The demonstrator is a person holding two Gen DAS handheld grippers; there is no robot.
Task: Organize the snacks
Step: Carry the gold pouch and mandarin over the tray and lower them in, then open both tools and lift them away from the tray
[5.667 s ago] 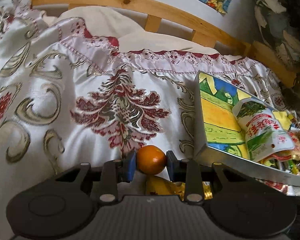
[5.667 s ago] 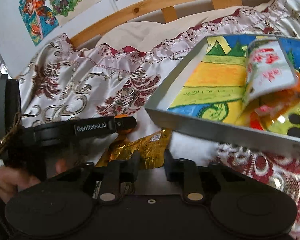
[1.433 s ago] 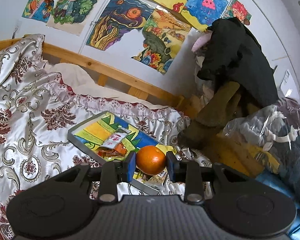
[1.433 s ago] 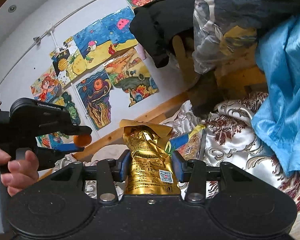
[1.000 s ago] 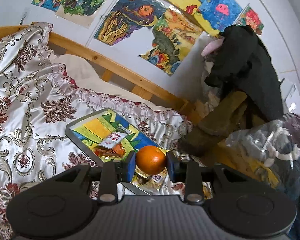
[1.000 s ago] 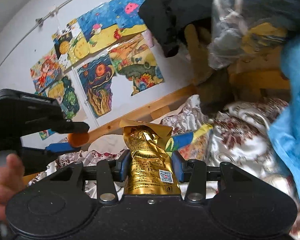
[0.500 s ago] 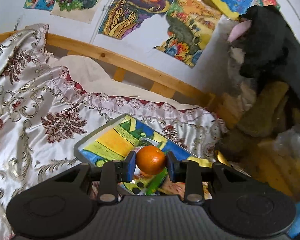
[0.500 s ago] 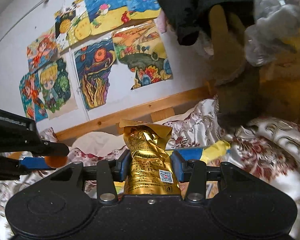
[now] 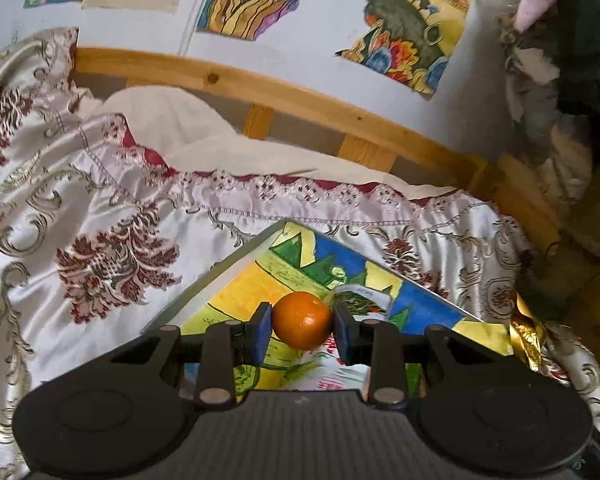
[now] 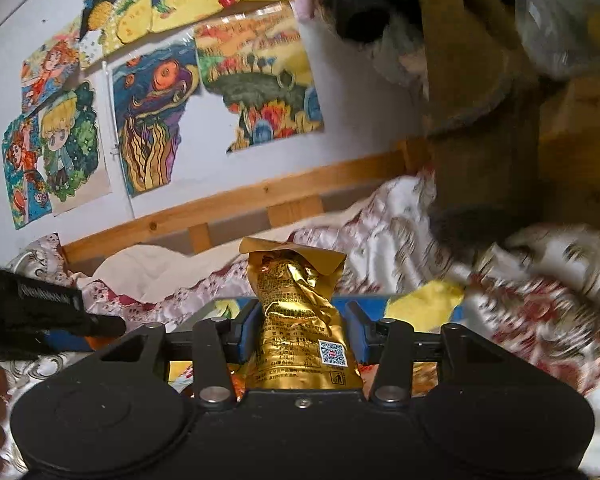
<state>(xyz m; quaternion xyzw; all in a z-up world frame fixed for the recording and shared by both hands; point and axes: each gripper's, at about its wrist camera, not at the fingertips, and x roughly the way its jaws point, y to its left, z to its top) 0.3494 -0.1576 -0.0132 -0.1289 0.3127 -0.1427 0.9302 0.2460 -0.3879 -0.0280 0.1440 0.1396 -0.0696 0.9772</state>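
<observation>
My left gripper (image 9: 302, 326) is shut on an orange (image 9: 302, 325) and holds it above the near part of a grey tray (image 9: 204, 284) with a colourful painted bottom. A white and green snack packet (image 9: 360, 298) lies in the tray behind the orange. My right gripper (image 10: 300, 334) is shut on a gold snack bag (image 10: 300, 320) that stands upright between the blue pads, above the tray's blue and yellow edge (image 10: 420, 300). The gold bag's tip also shows at the right in the left wrist view (image 9: 526, 332). The left gripper shows at the left of the right wrist view (image 10: 52, 312).
The tray lies on a bed with a patterned satin cover (image 9: 100, 240). A wooden headboard rail (image 9: 300, 100) and a wall of drawings (image 10: 148, 96) stand behind. Piled clothes and bags (image 10: 480, 80) rise at the right.
Both grippers have come down closer to the tray, still holding the orange and the gold bag. The tray now fills more of the left wrist view.
</observation>
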